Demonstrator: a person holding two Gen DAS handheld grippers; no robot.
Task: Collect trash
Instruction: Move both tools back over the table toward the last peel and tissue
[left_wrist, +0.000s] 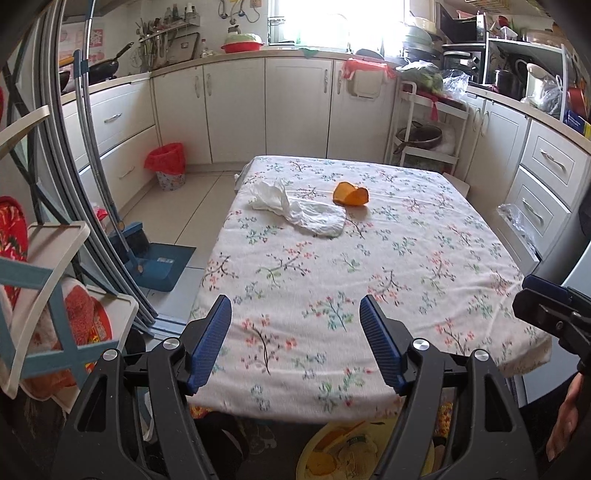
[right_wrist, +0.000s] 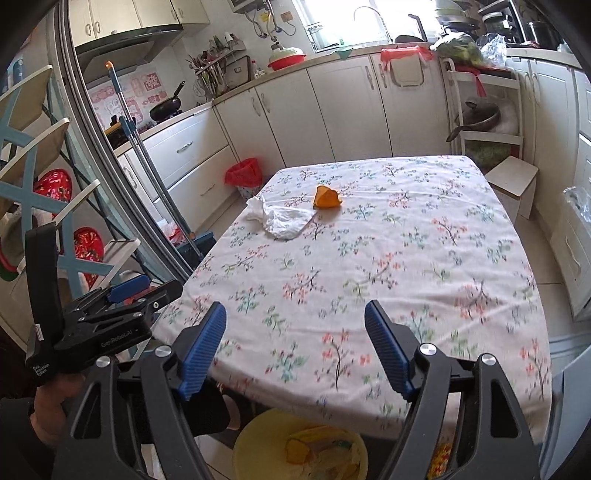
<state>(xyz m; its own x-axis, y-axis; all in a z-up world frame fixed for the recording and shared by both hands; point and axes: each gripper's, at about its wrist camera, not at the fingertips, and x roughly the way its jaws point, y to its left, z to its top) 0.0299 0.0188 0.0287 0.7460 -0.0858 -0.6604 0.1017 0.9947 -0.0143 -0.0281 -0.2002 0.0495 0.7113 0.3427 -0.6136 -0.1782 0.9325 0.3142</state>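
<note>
An orange peel (left_wrist: 350, 193) and a crumpled white tissue (left_wrist: 300, 211) lie side by side on the far half of the floral tablecloth (left_wrist: 332, 288). They also show in the right wrist view: peel (right_wrist: 326, 198), tissue (right_wrist: 280, 218). My left gripper (left_wrist: 295, 317) is open and empty over the table's near edge. My right gripper (right_wrist: 295, 321) is open and empty, also over the near edge, to the right of the left one. A yellow bin (right_wrist: 299, 446) with scraps inside stands on the floor below the near table edge; it also shows in the left wrist view (left_wrist: 364, 452).
A red-lined bin (left_wrist: 168, 166) stands on the floor by the cabinets at far left. A blue dustpan and broom (left_wrist: 155, 258) lean left of the table. A white rack (left_wrist: 424, 125) and a stool (right_wrist: 511, 184) stand beyond the far right corner.
</note>
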